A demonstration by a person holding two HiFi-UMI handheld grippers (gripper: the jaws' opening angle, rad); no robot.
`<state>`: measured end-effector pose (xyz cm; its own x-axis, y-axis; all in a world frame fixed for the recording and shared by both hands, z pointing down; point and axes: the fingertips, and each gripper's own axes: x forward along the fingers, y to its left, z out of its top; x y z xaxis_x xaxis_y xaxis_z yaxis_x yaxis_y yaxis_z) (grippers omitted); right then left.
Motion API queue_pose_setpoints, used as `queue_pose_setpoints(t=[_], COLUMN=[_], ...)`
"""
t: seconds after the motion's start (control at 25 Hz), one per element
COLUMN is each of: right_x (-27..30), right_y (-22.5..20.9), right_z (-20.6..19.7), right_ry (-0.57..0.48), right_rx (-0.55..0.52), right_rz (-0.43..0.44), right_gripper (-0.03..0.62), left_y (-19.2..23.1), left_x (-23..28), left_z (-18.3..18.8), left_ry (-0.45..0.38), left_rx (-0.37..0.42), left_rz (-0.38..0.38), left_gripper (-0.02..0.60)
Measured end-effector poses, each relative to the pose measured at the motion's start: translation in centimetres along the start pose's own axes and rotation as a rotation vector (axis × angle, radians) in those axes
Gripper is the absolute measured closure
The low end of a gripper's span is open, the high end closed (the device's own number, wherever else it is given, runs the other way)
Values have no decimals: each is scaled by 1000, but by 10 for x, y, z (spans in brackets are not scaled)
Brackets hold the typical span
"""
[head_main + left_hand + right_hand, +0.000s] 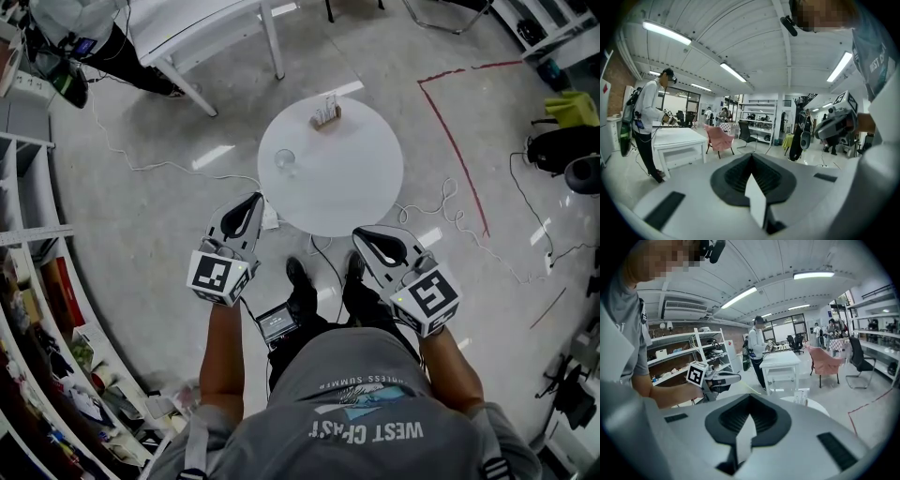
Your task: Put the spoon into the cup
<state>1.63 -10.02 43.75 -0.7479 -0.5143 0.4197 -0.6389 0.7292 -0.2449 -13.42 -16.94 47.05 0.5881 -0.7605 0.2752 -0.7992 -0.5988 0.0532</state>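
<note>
Round white counter (361, 187) sits at 12 o'clock from your feet, with only two small things on it. Your left hand-held gripper (253, 202) hangs just off its 8 o'clock edge and your right hand-held gripper (364, 236) just off its 5 o'clock edge. Both are held low by your hips, noses toward the counter. Each gripper view shows the jaws brought together along one seam with nothing between them, so both are empty.

Small holder (326, 114) stands near the counter's 12 o'clock rim with pale upright pieces in it. Clear cup (285, 161) stands upright at about 9 o'clock on the top, well apart from the holder. I can't make out the spoon in any view. The holder's contents are too small to tell, and it may be among them.

Step in hand, by my reading: the reach has not begun.
- Locate the spoon first.
- Part the right jaws before you descend.
- Take the handle near its middle, across the narrow side, so it won't pivot.
- Keep the left one beside the cup to steady it, since the glass looks light and could tip.
- Lower the bowl end in, then let go.
</note>
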Motion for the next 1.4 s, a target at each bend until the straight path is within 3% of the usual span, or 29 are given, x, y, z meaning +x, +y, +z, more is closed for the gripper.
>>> queue_pose_setpoints(t=[1.4], right_x=[23], right_y=[-4], right_z=[-34], right_ry=[88], right_rx=[89], right_rz=[16], right_gripper=[591], left_y=[33], left_x=[27], left_z=[-38], left_ry=[73], left_rx=[-50], left_rz=[27], left_gripper=[575])
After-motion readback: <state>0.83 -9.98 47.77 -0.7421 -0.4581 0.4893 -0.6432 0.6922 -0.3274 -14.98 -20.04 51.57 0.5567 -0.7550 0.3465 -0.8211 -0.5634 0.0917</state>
